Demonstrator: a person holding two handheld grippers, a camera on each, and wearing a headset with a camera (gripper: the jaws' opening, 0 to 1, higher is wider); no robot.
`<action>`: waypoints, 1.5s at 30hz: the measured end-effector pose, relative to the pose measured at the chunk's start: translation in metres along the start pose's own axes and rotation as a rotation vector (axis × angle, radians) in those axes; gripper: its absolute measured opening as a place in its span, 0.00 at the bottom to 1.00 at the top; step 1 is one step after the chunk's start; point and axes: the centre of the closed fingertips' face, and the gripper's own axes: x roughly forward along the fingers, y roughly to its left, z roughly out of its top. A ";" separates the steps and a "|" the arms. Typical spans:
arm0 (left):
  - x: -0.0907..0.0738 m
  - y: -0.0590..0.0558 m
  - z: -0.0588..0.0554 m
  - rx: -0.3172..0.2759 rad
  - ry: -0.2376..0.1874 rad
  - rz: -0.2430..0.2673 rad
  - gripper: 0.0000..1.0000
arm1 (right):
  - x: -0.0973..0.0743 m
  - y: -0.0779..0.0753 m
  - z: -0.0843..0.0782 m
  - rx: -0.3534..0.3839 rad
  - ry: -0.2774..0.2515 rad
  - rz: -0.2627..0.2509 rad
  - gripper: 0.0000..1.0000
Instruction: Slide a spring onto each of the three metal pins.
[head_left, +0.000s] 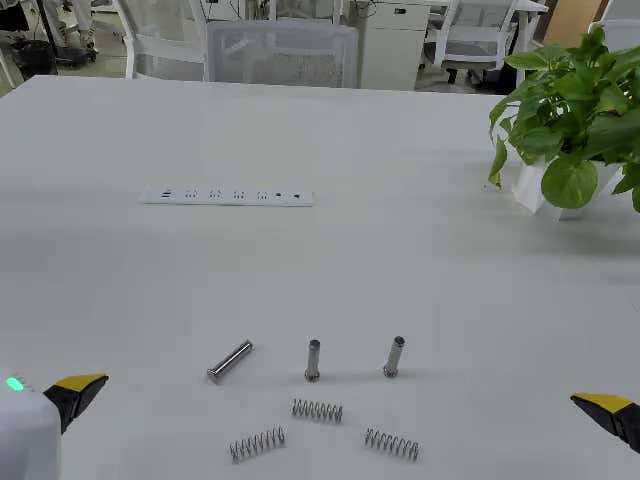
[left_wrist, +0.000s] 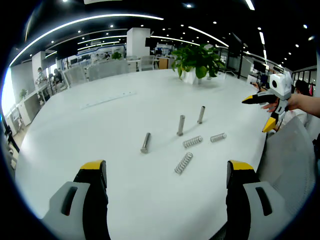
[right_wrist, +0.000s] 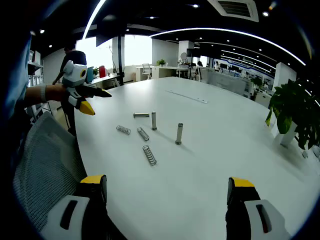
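On the white table one metal pin lies on its side. Two more pins stand upright to its right. Three loose springs lie flat in front of the pins, none on a pin. My left gripper is at the near left and my right gripper at the near right, both well away from the parts. The left gripper is open with nothing between its fingers, facing the spring. The right gripper is open too.
A white power strip lies flat beyond the pins. A leafy plant in a white pot stands at the far right. Office chairs line the table's far edge. A grey mesh chair sits at the near edge.
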 end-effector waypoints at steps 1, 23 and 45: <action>0.000 0.000 0.000 -0.003 -0.004 0.000 0.99 | 0.000 0.000 0.001 0.002 0.000 -0.002 1.00; 0.010 0.000 -0.007 -0.016 0.040 -0.025 0.98 | 0.003 -0.002 0.002 0.008 -0.008 -0.005 1.00; 0.057 0.020 0.017 0.076 0.156 -0.121 0.73 | -0.001 0.016 0.022 -0.019 -0.042 0.026 1.00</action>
